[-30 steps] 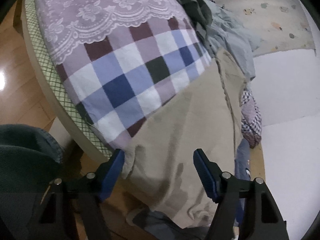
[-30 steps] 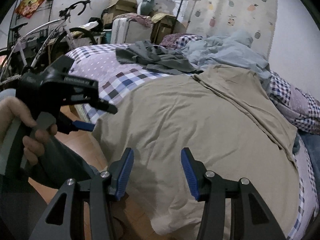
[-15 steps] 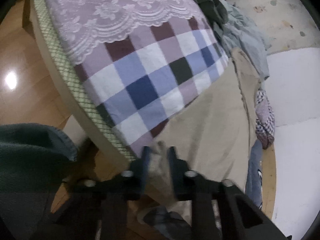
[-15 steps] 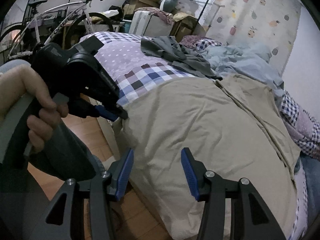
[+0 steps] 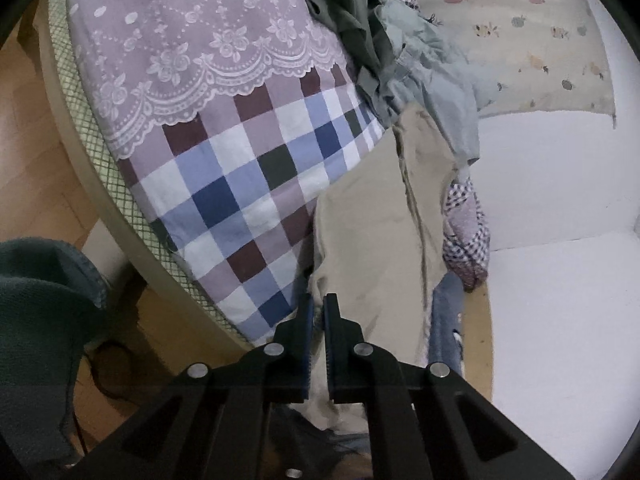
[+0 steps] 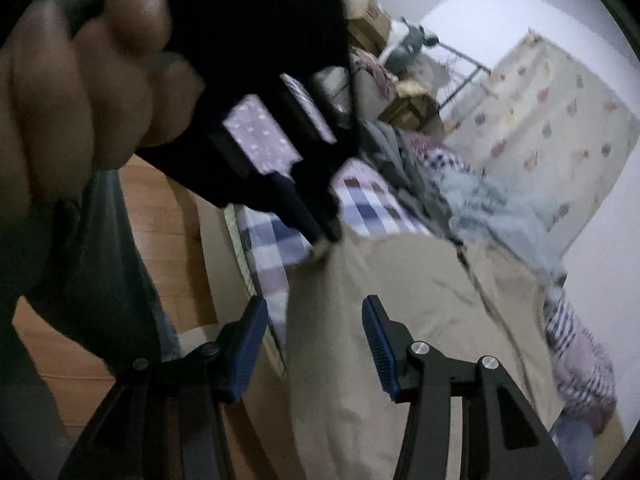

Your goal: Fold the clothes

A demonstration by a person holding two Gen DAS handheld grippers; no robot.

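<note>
The bed carries a checked and lace-trimmed cover, with a heap of grey and pale blue clothes toward the wall. A beige garment lies spread across the bed's near end, its edge hanging over the side. The left tool is clenched on that garment's corner. The right tool is released, its blue pads wide apart above the beige cloth; the blurred view suggests they are not touching it.

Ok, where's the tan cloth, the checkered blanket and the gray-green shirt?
tan cloth (image 5: 372, 240), left wrist view, flat middle.
checkered blanket (image 5: 240, 200), left wrist view, a blue square.
gray-green shirt (image 5: 344, 8), left wrist view, crumpled top.
</note>
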